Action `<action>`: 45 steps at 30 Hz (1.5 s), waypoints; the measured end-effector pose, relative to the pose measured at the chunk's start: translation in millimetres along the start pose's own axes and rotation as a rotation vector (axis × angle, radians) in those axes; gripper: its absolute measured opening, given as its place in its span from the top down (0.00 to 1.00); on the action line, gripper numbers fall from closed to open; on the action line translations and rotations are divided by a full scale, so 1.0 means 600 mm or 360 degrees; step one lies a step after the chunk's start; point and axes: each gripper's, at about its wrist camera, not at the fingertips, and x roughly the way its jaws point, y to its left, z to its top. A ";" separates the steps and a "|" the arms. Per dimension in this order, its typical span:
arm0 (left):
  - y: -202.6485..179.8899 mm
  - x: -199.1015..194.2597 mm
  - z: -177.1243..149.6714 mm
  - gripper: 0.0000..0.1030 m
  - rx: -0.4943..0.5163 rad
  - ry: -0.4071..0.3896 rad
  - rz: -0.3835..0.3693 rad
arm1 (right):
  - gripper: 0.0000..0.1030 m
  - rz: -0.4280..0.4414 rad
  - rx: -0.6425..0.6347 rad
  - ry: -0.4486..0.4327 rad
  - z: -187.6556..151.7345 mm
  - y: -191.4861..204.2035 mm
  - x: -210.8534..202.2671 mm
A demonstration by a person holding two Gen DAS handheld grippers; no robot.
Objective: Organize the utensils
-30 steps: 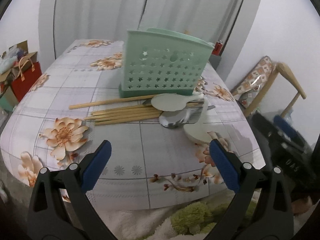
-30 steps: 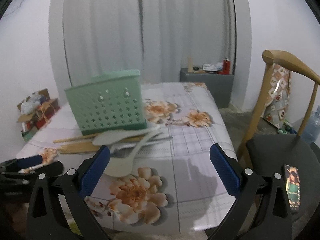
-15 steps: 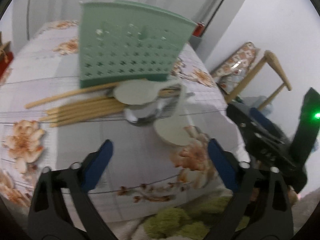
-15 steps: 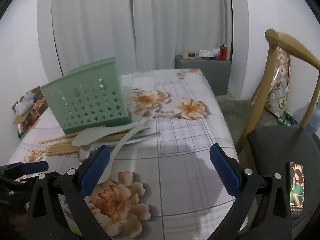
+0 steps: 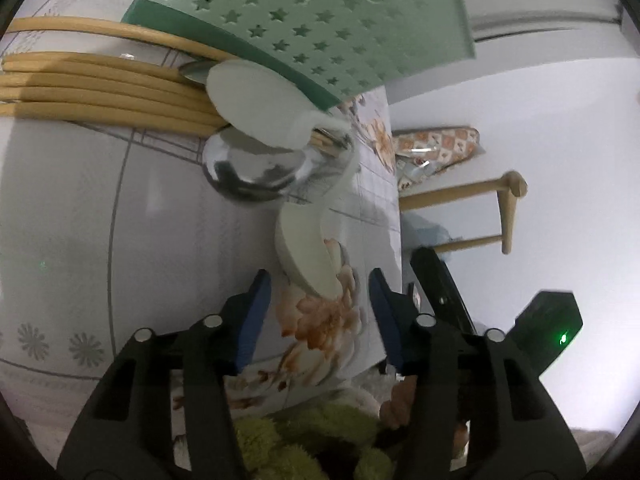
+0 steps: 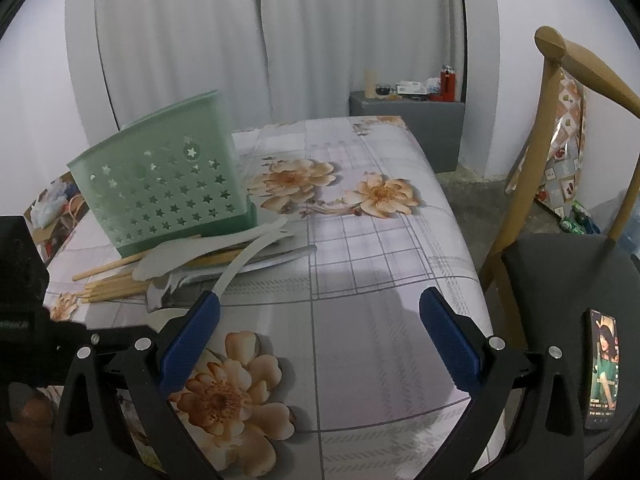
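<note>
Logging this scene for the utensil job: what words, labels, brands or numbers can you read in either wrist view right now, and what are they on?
No text is readable in either view.
Phone on the chair seat: a picture with small lines of text under it, too small to read.
Items on the grey cabinet at the back: too small and blurred to read.
Green utensil holder: star-shaped cut-outs only, no lettering.

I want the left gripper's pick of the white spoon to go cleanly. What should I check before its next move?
1. Left gripper lined up on the white spoon: ok, bowl end just ahead of the fingertips.
2. Jaws have just been closing, nothing between the pads: ok.
3. Spoon handle free: not ok, it runs under the white paddle.
4. Metal ladle clear of the grasp: ok.
5. Green holder upright: ok.
6. Right gripper out of the way: ok, open, empty.
</note>
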 end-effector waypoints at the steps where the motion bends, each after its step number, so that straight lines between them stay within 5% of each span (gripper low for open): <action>1: 0.000 0.000 0.000 0.62 0.0001 -0.0003 0.0009 | 0.05 -0.0004 0.0006 0.0002 0.000 -0.002 0.000; 4: 0.002 0.011 0.000 0.81 -0.0039 0.0008 0.0035 | 0.05 -0.0013 0.0015 0.0004 0.000 -0.004 0.001; 8: 0.005 0.014 -0.004 0.94 -0.0036 0.0001 0.0087 | 0.05 -0.0029 0.0009 -0.0004 0.000 -0.003 -0.002; 13: 0.012 -0.024 -0.008 0.97 0.0010 -0.0044 0.0168 | 0.05 -0.0032 -0.0008 -0.0037 0.002 0.001 -0.008; 19: -0.025 -0.083 -0.016 0.98 0.0323 -0.0192 0.0420 | 0.12 -0.0044 -0.0031 -0.0182 0.016 -0.006 -0.028; 23: -0.025 -0.117 -0.018 0.98 0.0442 -0.0232 0.0573 | 0.23 -0.0002 -0.0248 -0.0250 0.034 0.022 -0.029; 32: 0.048 -0.176 -0.016 0.98 0.0290 -0.0234 0.0698 | 0.43 0.0359 -0.0882 -0.0171 0.052 0.147 0.006; 37: 0.064 -0.189 -0.014 0.97 0.0264 -0.0268 0.0691 | 0.55 0.0275 -0.1269 -0.0228 0.035 0.198 0.021; 45: 0.067 -0.187 -0.012 0.97 0.0302 -0.0257 0.0667 | 0.59 0.0058 -0.1797 -0.0149 0.010 0.193 0.056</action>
